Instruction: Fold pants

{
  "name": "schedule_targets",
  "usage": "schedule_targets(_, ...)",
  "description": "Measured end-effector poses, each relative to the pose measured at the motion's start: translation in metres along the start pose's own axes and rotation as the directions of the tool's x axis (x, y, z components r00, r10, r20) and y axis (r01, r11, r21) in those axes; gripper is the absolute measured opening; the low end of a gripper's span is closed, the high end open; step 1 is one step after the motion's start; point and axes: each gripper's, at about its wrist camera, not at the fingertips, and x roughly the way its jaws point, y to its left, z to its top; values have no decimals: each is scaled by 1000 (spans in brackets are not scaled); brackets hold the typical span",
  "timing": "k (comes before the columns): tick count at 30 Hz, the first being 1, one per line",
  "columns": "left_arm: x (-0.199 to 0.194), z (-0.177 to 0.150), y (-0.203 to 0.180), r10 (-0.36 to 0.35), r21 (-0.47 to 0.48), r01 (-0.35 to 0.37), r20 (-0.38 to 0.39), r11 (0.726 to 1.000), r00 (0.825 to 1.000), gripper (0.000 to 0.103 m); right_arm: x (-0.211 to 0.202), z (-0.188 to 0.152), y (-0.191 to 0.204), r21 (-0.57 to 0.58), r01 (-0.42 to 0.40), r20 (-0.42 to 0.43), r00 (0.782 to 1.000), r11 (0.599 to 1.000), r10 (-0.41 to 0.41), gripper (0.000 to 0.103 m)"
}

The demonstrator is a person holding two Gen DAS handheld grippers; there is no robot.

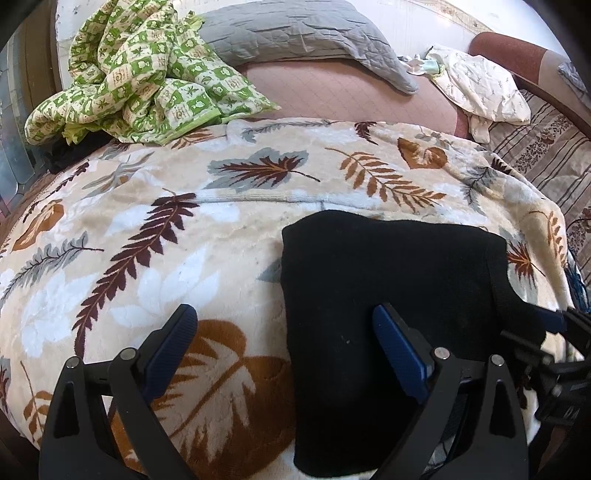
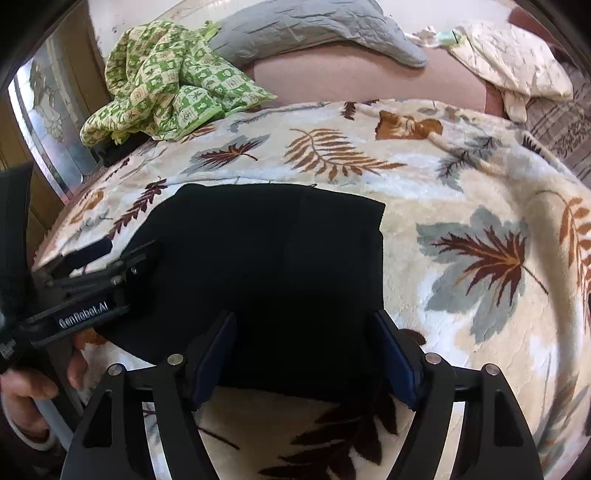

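The black pants lie folded into a compact rectangle on the leaf-patterned blanket. My left gripper is open, its left finger over the blanket and its right finger over the pants' left part. In the right wrist view the pants fill the middle. My right gripper is open, its fingers astride the near edge of the pants. The left gripper also shows at the left of the right wrist view, and the right gripper at the right edge of the left wrist view.
A crumpled green checked cloth lies at the back left. A grey quilted pillow and a cream patterned cloth lie at the back on a pink sheet. A striped bedspread is at the right.
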Motion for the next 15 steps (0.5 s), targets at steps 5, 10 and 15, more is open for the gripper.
schedule_targets(5,-19,3,21,-121,-66,120,-2,991,993,97,-11,9,-11,35,-30,23,999,999,29,76)
schedule_targets(10,-15,2,52,-261,-194,246,-55,950,964,100,-6,17,-44,158,-102,24,995,982,100,77)
schedule_targets(15,11,-3,53,-300,-243,267,-109,932,948,100,21,21,-59,211,-148,-25,987,966,157,77)
